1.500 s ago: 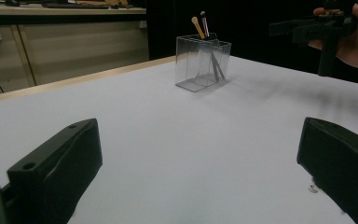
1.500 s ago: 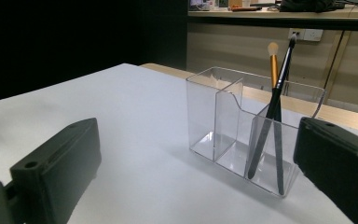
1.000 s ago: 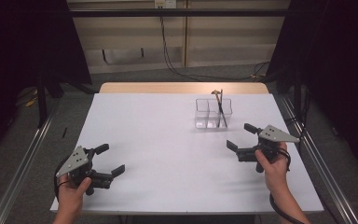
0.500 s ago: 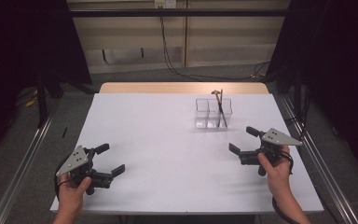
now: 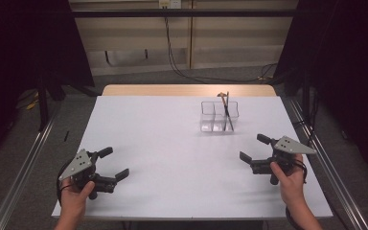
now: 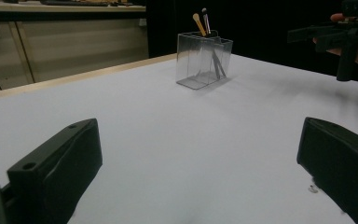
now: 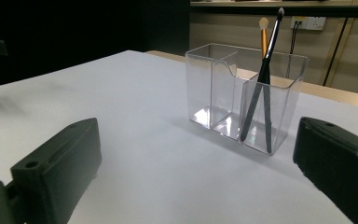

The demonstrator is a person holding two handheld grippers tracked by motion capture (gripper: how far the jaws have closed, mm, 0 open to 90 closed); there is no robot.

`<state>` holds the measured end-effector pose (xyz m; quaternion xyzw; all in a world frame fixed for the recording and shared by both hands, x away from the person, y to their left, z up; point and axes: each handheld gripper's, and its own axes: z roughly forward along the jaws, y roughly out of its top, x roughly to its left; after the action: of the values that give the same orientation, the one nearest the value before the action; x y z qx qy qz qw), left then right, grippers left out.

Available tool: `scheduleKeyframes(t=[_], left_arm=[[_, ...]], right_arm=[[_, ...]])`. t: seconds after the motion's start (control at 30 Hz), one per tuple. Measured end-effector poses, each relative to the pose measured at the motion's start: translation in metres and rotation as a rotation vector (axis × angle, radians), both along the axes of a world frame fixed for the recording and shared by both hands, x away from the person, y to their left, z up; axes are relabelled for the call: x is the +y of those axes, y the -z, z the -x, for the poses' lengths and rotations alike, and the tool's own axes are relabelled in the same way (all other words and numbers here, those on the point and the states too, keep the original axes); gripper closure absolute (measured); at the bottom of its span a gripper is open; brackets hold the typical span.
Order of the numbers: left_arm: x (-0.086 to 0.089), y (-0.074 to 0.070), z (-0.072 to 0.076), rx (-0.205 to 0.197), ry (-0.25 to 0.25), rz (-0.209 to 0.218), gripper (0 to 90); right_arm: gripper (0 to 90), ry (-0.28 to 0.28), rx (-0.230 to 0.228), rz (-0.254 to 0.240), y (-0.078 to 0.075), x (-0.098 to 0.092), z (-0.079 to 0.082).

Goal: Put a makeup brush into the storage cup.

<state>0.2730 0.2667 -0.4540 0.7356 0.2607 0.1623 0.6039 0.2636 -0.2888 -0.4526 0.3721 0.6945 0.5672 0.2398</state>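
a: from the high view, where does everything sit?

b: the clear organizer [image 5: 219,116] stands toward the far right of the white worktop [image 5: 172,148], with two brushes [image 5: 226,109] leaning in its right compartment. the left gripper [image 5: 111,165] rests near the front left corner, the right gripper [image 5: 253,149] near the right edge. both have their fingers apart and hold nothing.

a: why so far back?

b: i'd judge they're parked wide so the middle stays free. the right one has the shorter, unblocked path to the organizer, though the worktop's right edge is close beside that hand.

a: and the left gripper view?

b: its fingers [image 6: 58,168] are spread wide over bare worktop. the organizer [image 6: 203,59] stands well ahead, the other gripper [image 6: 328,35] beyond it at the right.

a: the right gripper view?

b: fingers [image 7: 56,168] spread again, the organizer [image 7: 242,95] near and between them. the dark brush [image 7: 263,79] and the tan-handled one [image 7: 264,35] cross, tips above the rim, so there's room to pinch from above.
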Motion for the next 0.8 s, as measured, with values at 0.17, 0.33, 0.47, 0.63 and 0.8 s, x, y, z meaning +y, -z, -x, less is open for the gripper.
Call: scheduleKeyframes(t=[0.17, 0.33, 0.47, 0.63, 0.8], left_arm=[[0.000, 0.000, 0.000, -0.002, -0.001, -0.001, 0.0], [0.001, 0.000, 0.000, -0.002, -0.004, 0.000, 0.0], [0.000, 0.000, -0.001, -0.001, -0.002, -0.003, 0.0], [0.000, 0.000, -0.001, -0.003, -0.003, -0.006, 0.0], [0.000, 0.000, -0.001, -0.004, -0.003, -0.009, 0.0]], right_arm=[[0.8, 0.002, 0.002, 0.002, 0.002, -0.002, 0.002], [0.9, -0.001, 0.002, 0.008, 0.002, -0.005, 0.005], [0.9, 0.005, 0.005, 0.020, 0.004, -0.011, 0.010], [0.9, 0.015, 0.015, 0.016, 0.007, -0.017, 0.015], [0.9, 0.020, 0.015, 0.018, 0.007, -0.022, 0.020]])
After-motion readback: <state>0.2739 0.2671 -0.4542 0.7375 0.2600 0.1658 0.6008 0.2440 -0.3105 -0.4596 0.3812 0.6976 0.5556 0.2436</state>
